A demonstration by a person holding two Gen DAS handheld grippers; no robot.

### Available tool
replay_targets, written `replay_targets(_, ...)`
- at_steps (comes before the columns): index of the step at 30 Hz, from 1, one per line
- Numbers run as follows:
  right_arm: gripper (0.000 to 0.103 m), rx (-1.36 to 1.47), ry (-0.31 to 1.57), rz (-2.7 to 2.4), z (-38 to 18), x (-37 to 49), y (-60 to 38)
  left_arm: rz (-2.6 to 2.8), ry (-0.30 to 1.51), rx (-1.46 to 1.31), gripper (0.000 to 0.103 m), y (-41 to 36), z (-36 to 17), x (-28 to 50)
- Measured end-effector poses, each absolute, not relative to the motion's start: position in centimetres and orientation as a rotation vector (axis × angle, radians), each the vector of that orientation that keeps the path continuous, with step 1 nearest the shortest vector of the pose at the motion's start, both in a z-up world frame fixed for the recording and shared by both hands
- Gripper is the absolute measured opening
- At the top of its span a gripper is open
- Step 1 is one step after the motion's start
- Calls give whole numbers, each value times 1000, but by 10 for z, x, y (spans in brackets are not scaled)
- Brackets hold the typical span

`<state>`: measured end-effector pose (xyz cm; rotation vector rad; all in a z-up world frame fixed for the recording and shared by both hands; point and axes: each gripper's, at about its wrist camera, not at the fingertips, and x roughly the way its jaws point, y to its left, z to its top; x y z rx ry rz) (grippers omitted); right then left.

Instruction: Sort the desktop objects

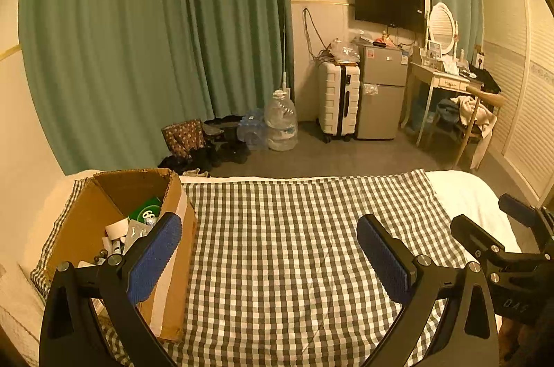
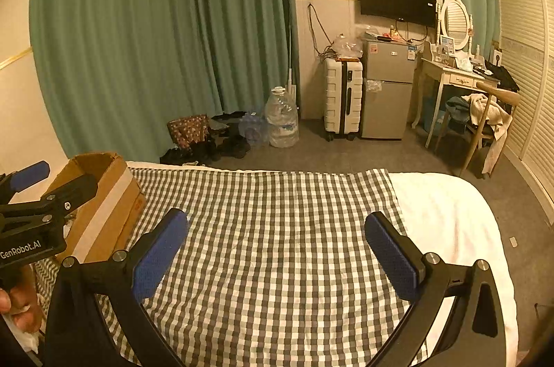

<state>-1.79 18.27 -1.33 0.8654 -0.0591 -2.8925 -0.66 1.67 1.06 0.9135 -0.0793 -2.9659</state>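
Both grippers hang over a bed covered by a checked cloth, and both are released, their blue fingers spread wide with nothing between them.

The left gripper is over the left part of the cloth. Its left finger overlaps the near right wall of a cardboard box that stands at the bed's left edge, toward the far corner. The box is open at the top and holds the sorted things: a green packet leaning against the far right wall, a white roll, a silver blister pack and several small items too jumbled to tell apart. A white strip of tape runs down the box's right side.

The right gripper is over the middle of the cloth, to the right of the box. The cloth between its fingers is bare. To the right of the cloth the white sheet shows up to the bed's right edge.

In the right wrist view, a hand at the lower left grips the left gripper's handle.
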Motion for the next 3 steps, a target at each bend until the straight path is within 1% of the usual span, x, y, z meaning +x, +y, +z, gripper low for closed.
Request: replay_targets(3,103,864,-49,-2888,-13,-15,178,-2967,-71,929,103,14,10,-6)
